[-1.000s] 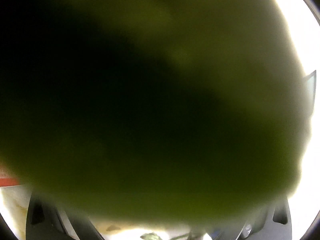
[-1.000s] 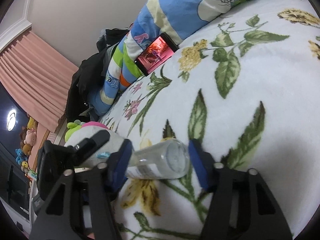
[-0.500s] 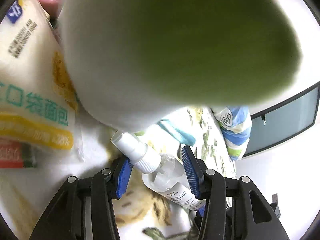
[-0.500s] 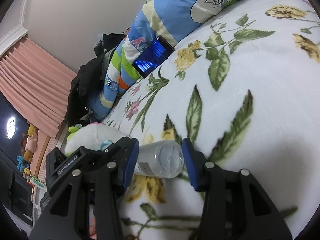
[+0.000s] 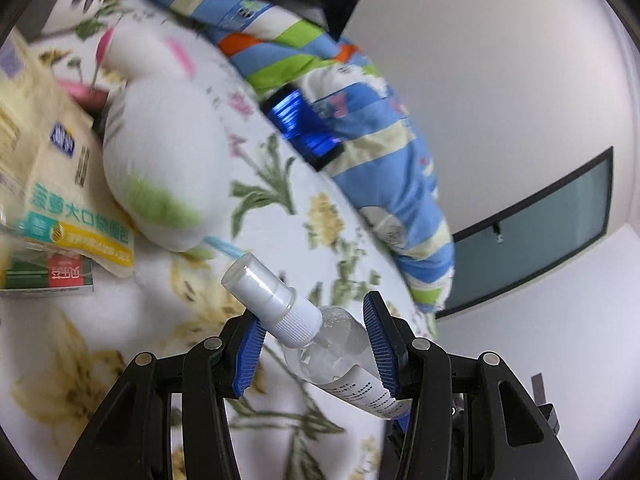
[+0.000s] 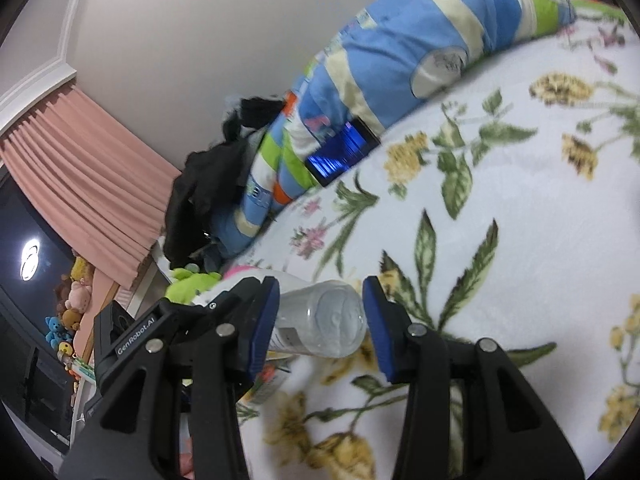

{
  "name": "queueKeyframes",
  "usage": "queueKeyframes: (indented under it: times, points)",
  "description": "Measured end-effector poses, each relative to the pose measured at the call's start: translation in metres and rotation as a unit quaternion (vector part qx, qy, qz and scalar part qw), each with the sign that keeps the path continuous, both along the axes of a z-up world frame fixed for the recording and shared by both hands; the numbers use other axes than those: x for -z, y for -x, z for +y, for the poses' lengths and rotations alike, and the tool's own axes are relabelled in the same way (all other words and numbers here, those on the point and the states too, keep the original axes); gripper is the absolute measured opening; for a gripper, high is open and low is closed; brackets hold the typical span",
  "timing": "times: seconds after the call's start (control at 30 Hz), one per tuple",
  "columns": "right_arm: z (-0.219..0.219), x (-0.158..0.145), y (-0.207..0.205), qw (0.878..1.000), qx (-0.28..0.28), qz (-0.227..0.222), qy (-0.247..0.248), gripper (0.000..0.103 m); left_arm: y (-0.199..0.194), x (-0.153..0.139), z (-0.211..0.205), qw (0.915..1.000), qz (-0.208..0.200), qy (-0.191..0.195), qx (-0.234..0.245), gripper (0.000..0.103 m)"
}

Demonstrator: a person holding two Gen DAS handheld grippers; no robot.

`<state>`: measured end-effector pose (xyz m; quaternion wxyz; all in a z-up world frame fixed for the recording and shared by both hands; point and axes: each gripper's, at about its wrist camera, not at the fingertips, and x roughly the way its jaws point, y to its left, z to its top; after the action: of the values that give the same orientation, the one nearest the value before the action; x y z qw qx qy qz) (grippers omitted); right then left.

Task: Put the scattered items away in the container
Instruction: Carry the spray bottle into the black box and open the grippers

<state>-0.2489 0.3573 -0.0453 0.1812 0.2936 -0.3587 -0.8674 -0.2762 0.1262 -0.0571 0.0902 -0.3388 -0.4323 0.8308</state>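
Clear plastic is what the spray bottle [image 5: 328, 344] is made of, with a white pump top under a see-through cap and a white label with tiny print too small to read. It lies on its side on the flowered bed cover [image 6: 520, 208]. Both tools are at this one bottle. The left tool [image 5: 316, 344] has its blue pads [image 5: 250, 354] at the neck end, one on each side, and they look close on it, but I cannot tell if they pinch it. The right tool [image 6: 318, 320] has its blue pads [image 6: 378, 328] on each side of the flat bottom end [image 6: 332, 324], with small gaps, so it looks spread. I count one bottle and two tools. Near the bottle's cap lies one soft white toy [image 5: 156, 148] with green and pink bits. Just left of the toy is one yellow and white bread bag [image 5: 60, 200] with Chinese writing, and under it one red and green box [image 5: 48, 280]. One long striped pillow [image 6: 400, 60] in blue, cream and green lies along the far edge of the bed, and one phone [image 6: 340, 152] with a blue lit screen leans on it. The left tool's black arm, seen from the right camera, says "GenRobot.AI" [image 6: 134, 338]. Pink curtains [image 6: 88, 176] hang at the window, and several stuffed animals sit below them.
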Motion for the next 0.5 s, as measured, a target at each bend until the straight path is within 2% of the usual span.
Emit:
queueKeyframes:
  times: [0.1, 0.27, 0.5]
  points:
    - [0.005, -0.026, -0.018, 1.0, 0.005, 0.018, -0.004, 0.043, -0.013, -0.029, 0.01, 0.9998, 0.018, -0.001, 0.008, 0.049]
    - [0.017, -0.067, -0.053, 0.999, 0.02, 0.043, -0.012, 0.043, -0.035, -0.062, 0.022, 0.9989, 0.043, 0.003, 0.019, 0.049]
    - [0.04, -0.103, -0.103, 0.997, 0.043, 0.062, -0.018, 0.043, -0.069, -0.1, 0.058, 0.9967, 0.067, 0.01, 0.044, 0.049]
